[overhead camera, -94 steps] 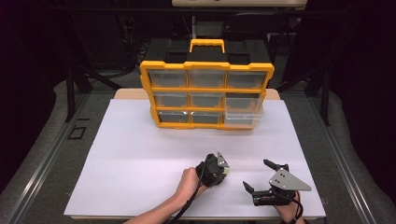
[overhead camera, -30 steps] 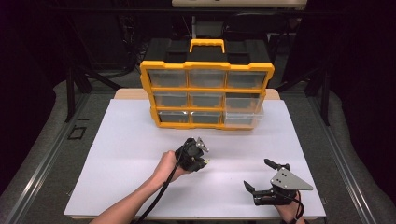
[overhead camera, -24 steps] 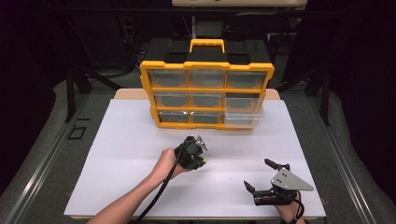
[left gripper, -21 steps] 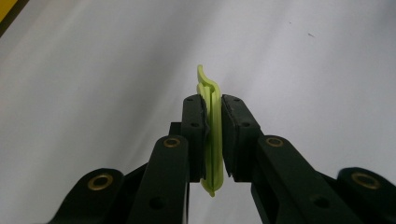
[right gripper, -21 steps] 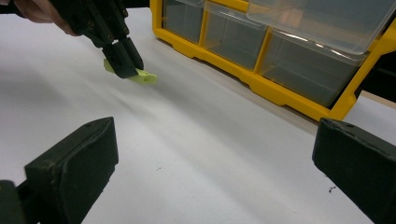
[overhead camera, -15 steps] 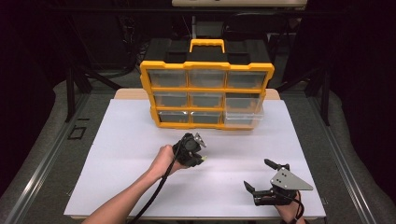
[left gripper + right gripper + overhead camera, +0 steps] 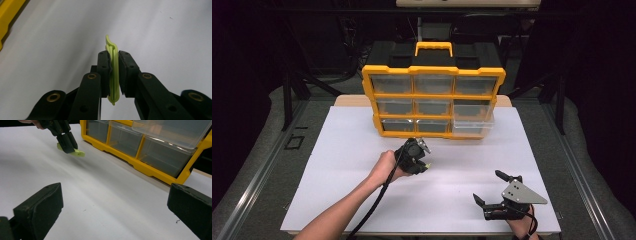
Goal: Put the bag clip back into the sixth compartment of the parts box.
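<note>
My left gripper (image 7: 424, 165) is shut on a flat lime-green plastic piece (image 7: 113, 72), held edge-on between its pads (image 7: 104, 72) above the white table, just in front of the organizer. From the right gripper view the same green piece (image 7: 76, 152) pokes out of the left gripper (image 7: 67, 143). A yellow-and-black drawer organizer (image 7: 433, 97) stands at the back; its bottom-right clear drawer (image 7: 473, 122) is pulled out. My right gripper (image 7: 492, 192) rests wide open at the table's front right, nothing between its fingers (image 7: 40, 211).
The white tabletop (image 7: 337, 165) spreads around both grippers. The organizer's front (image 7: 150, 170) rises to the upper right of the right gripper view. A black cable (image 7: 372, 210) trails from the left gripper along the forearm. Dark floor and stands surround the table.
The left hand has carried its gripper and the green piece from the front centre leftward and toward the organizer. The right gripper has stayed put.
</note>
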The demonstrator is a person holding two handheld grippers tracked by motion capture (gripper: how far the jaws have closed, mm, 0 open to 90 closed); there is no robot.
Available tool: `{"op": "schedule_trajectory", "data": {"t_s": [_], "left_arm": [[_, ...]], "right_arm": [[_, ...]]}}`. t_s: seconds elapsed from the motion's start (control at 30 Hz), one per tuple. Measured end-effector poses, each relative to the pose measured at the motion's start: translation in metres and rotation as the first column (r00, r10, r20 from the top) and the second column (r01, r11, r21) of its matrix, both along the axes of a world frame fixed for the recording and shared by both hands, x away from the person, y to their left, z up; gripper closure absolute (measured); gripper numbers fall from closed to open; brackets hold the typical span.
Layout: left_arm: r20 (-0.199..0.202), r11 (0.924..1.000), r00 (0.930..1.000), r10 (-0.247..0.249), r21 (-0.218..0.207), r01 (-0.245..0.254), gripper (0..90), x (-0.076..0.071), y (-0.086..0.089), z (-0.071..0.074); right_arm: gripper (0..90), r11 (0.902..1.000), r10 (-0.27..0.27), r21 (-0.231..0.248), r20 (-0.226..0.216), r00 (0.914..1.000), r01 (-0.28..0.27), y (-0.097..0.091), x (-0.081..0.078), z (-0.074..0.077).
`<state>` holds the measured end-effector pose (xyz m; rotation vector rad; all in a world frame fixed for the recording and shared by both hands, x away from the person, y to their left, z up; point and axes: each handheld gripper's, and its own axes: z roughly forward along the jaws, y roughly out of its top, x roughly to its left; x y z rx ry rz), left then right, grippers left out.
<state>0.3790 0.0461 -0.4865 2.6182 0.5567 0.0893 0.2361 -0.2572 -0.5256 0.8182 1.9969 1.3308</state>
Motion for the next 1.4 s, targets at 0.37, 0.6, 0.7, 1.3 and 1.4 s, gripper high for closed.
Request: {"op": "schedule_trajectory", "data": {"t_s": [0.37, 0.6, 0.7, 1.3, 1.4], "left_arm": [[0.001, 0.9999, 0.9999, -0.011, 0.009, 0.011, 80.1, 0.008, -0.003, 0.013], [0.003, 0.9998, 0.9999, -0.015, 0.012, 0.015, 80.1, 0.013, -0.003, 0.021], [0.005, 0.9999, 0.9999, -0.012, 0.008, 0.012, 80.1, 0.015, -0.002, 0.024], [0.027, 0.9994, 0.9993, -0.026, 0.025, 0.025, 80.2, 0.031, -0.008, 0.052], [0.029, 0.9993, 0.9993, -0.024, 0.029, 0.023, 80.2, 0.034, -0.010, 0.056]], "right_arm": [[0.0, 1.0000, 0.002, 0.000, 0.001, 1.0000, -0.002, 0.000, 0.000, 0.000], [0.0, 1.0000, -0.001, 0.000, 0.000, 1.0000, 0.001, -0.001, 0.000, 0.000], [0.0, 1.0000, 0.002, 0.000, 0.002, 1.0000, -0.002, 0.000, 0.000, 0.000], [0.0, 0.9999, 0.011, -0.003, -0.002, 0.9999, -0.011, 0.002, 0.002, -0.001], [0.0, 0.9999, 0.012, -0.005, 0.002, 0.9999, -0.012, 0.001, 0.002, -0.001]]}}
